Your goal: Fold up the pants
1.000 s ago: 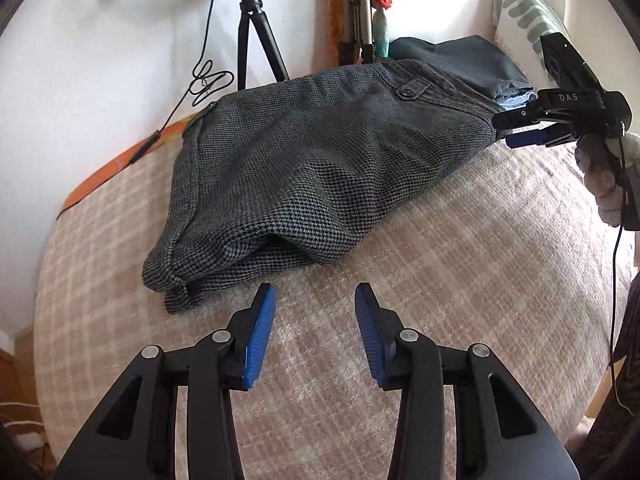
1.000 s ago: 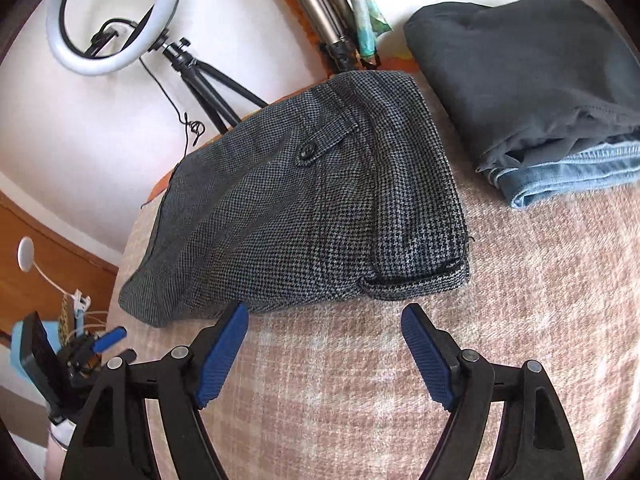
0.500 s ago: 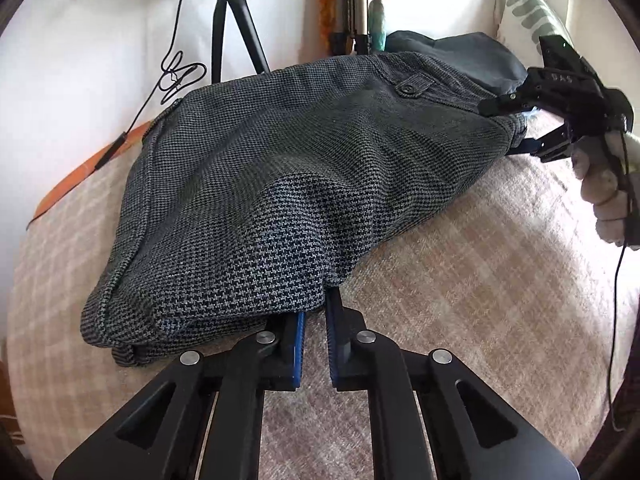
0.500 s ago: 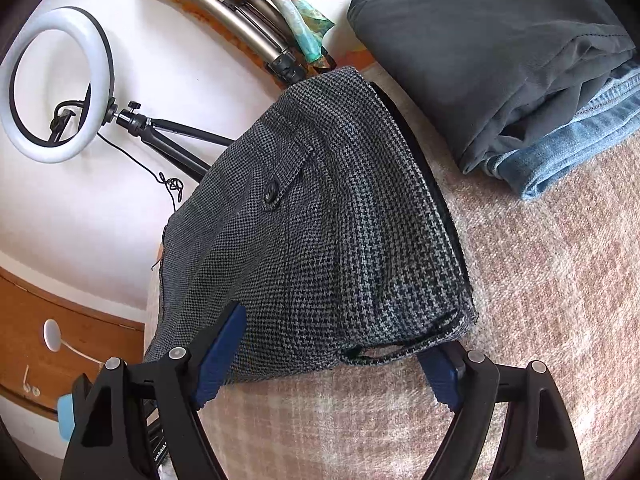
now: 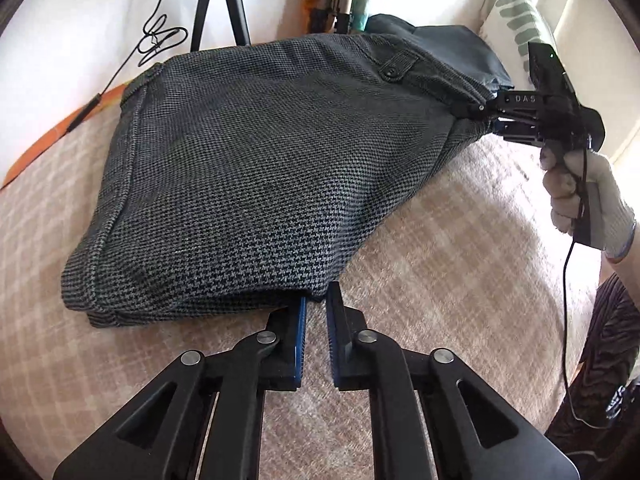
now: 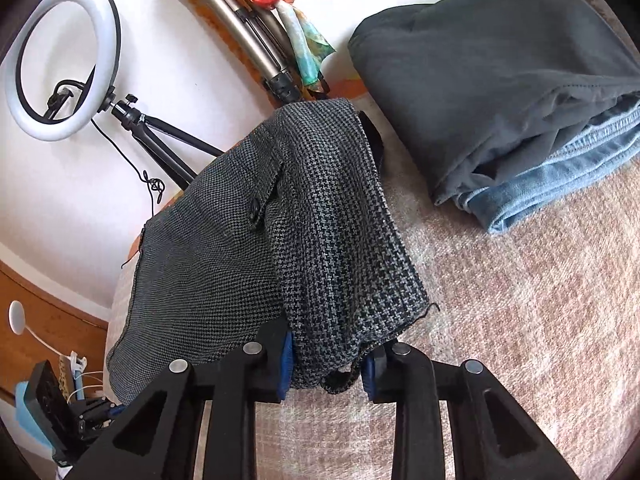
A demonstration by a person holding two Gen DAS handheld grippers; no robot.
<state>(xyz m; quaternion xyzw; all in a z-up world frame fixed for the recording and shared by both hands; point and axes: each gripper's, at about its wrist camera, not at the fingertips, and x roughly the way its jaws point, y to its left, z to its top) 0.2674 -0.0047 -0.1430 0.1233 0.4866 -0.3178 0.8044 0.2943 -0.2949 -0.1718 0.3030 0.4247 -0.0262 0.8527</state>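
The folded grey houndstooth pants lie on the beige checked bedcover. My left gripper is shut on their near corner, blue pads pinching the fabric edge. My right gripper shows at the right of the left wrist view, shut on the pants' waistband corner and lifting it. In the right wrist view the pants drape up from my right gripper, whose blue pads clamp a bunched fold of cloth.
A stack of folded dark trousers over blue jeans lies at the back right. A ring light on a tripod stands by the white wall. A patterned pillow sits far right.
Both grippers moved in from open and closed on the pants, left on the near corner, right on the waistband corner. The right side of the pants has been raised off the bed.
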